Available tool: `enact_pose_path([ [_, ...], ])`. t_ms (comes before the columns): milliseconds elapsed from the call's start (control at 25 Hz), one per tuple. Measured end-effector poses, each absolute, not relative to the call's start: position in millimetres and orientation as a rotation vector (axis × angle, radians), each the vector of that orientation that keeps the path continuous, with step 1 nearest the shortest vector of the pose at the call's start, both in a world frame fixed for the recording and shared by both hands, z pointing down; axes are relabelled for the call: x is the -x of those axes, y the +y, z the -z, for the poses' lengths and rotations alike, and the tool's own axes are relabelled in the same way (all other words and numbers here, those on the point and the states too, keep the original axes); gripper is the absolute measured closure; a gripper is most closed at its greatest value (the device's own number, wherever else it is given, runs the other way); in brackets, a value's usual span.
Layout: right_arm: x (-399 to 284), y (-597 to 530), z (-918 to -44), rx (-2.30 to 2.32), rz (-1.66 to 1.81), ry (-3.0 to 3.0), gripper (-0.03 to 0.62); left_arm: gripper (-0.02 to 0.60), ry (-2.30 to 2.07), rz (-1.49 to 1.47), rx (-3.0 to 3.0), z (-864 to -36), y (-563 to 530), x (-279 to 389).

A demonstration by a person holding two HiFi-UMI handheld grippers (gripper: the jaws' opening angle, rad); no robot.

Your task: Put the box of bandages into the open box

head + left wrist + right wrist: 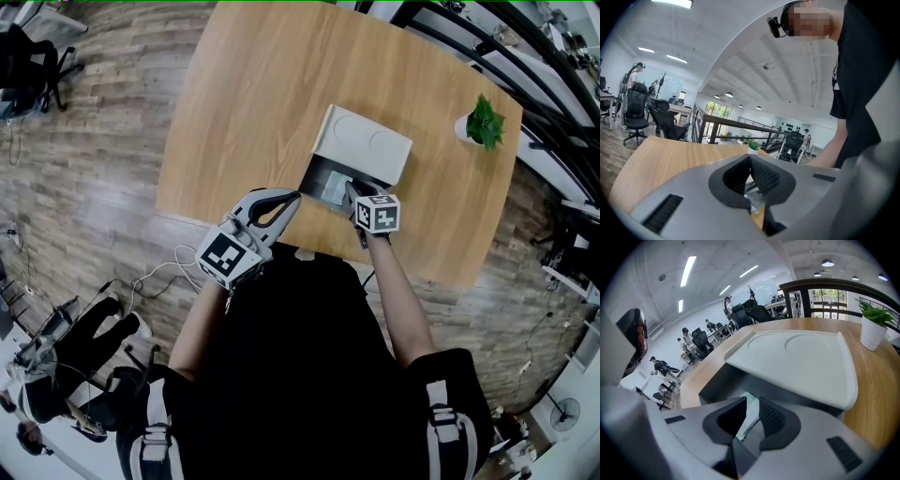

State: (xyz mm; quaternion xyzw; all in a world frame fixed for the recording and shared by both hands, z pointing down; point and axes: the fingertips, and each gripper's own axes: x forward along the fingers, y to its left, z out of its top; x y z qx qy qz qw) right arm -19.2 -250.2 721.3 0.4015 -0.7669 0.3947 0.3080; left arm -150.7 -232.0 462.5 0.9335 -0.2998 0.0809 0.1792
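Observation:
On the wooden table (244,103) stands the open box (319,173), dark grey inside, its white lid (364,145) tipped up behind it. My right gripper (352,190) reaches into the box from the near side. In the right gripper view it (752,401) is shut on the box of bandages (749,414), a thin pale green and white pack held just above the grey inside (722,380) and under the lid (801,362). My left gripper (292,197) hovers beside the box's left corner, with its pads together in the left gripper view (750,159) and nothing between them.
A small potted plant (483,122) stands at the table's right corner, and it shows beyond the lid in the right gripper view (873,324). A black railing (525,56) runs past the table's far right side. Office chairs and people are far off.

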Motion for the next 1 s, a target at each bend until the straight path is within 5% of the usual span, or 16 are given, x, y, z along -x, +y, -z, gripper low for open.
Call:
enact_pose_path([
  [600,20,-241,-689,-1.036,-0.968,-2.133,0.499,0.558,-0.890,-0.252,-2.647,-463,-226,147],
  [1000,24,-234,-637,-0.956,-0.711,-2.354,0.569,0.558,-0.936,-0.291,-2.660,-459,-219,146],
])
